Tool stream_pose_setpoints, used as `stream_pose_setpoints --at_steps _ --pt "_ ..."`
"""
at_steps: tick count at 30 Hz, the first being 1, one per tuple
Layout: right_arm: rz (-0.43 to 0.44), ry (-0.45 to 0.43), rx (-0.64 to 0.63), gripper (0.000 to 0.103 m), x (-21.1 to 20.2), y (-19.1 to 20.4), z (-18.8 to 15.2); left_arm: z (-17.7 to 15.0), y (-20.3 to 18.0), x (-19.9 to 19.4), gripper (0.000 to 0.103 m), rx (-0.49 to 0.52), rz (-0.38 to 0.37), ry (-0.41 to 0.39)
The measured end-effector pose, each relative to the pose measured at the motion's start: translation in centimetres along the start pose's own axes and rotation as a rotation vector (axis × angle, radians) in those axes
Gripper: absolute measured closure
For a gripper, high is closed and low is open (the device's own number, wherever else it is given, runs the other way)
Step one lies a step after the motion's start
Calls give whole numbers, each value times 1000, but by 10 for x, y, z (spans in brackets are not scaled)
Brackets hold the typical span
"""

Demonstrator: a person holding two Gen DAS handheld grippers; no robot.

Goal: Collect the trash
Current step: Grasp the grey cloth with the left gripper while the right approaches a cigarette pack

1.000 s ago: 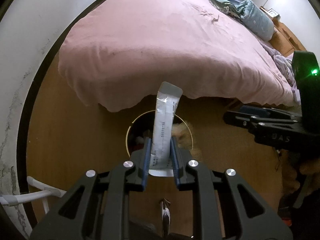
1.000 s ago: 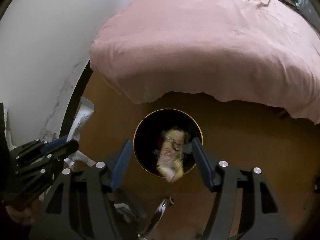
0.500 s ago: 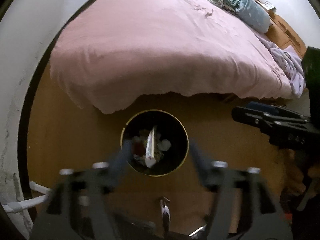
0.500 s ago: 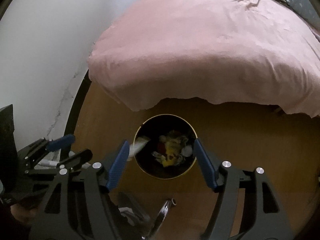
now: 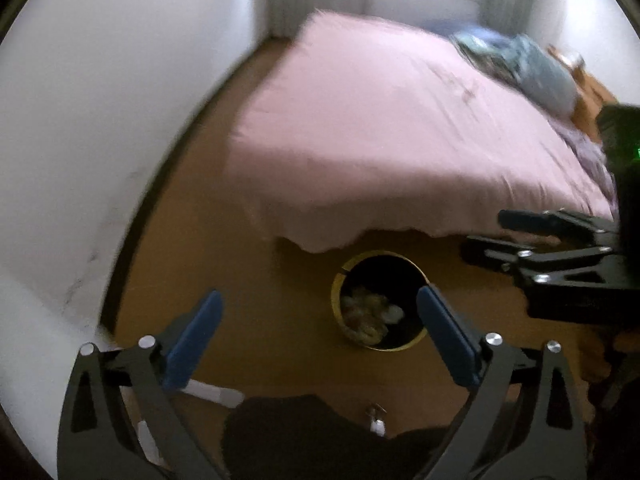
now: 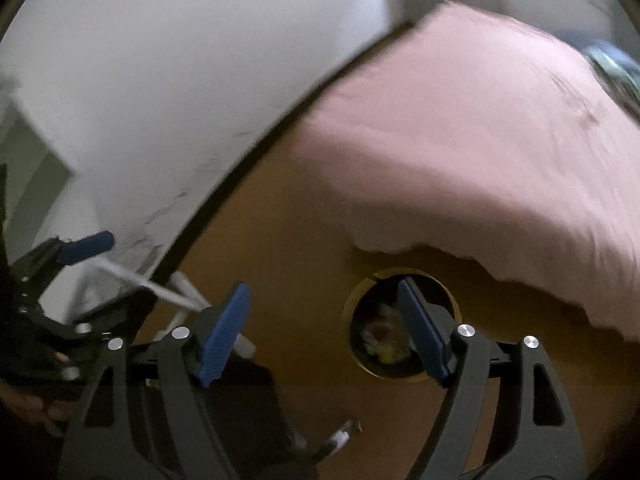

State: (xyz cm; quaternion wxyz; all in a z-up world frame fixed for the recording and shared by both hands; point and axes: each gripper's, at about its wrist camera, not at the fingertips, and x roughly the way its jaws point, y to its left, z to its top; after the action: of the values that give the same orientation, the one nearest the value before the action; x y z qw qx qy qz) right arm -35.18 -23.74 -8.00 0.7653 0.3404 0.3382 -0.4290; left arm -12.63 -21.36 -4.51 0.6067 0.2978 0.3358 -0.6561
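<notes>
Your left gripper point(image 5: 318, 326) hangs above the wood floor point(image 5: 260, 304) with jaws spread wide, holding nothing. Just right of centre between its blue pads point(image 5: 192, 344), the gold-rimmed bin point(image 5: 378, 300) stands by the pink bedspread point(image 5: 392, 140), trash point(image 5: 370, 312) heaped inside. Farther right, your right gripper point(image 6: 324, 334) is also wide open and empty, one pad overlapping the bin's rim in its own view.

Bare wooden floor point(image 5: 248, 312) lies open at centre frame left of the round bin point(image 5: 380, 300), hemmed by the white wall point(image 5: 100, 120) at left and the pink bed point(image 5: 400, 140) overhanging above.
</notes>
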Motion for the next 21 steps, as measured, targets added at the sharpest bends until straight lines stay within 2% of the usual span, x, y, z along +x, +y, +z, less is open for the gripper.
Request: stream_pose_setpoints --at_steps 3,6,9,11,12,14,18,21 --pt "107 -15 -133 26 0 77 14 -24 50 -61 7 -63 94 -79" --pt "212 5 -248 26 8 149 20 -61 109 -114 7 -161 220 -105" --pt "319 46 -390 26 21 238 15 -108 169 -159 7 -265 362 -88" --pt "360 64 -467 26 26 283 4 -145 212 -187 7 -346 471 -66" --pt "388 78 -531 26 30 317 -3 -159 226 -196 7 -380 502 -55" --pt "416 100 -600 26 35 357 -15 -192 259 -216 7 -470 564 -31" --pt "473 157 -740 26 48 433 -41 -250 305 -252 7 -625 633 -25" --pt "499 178 -807 26 51 473 -55 -273 325 -267 7 -696 623 -46"
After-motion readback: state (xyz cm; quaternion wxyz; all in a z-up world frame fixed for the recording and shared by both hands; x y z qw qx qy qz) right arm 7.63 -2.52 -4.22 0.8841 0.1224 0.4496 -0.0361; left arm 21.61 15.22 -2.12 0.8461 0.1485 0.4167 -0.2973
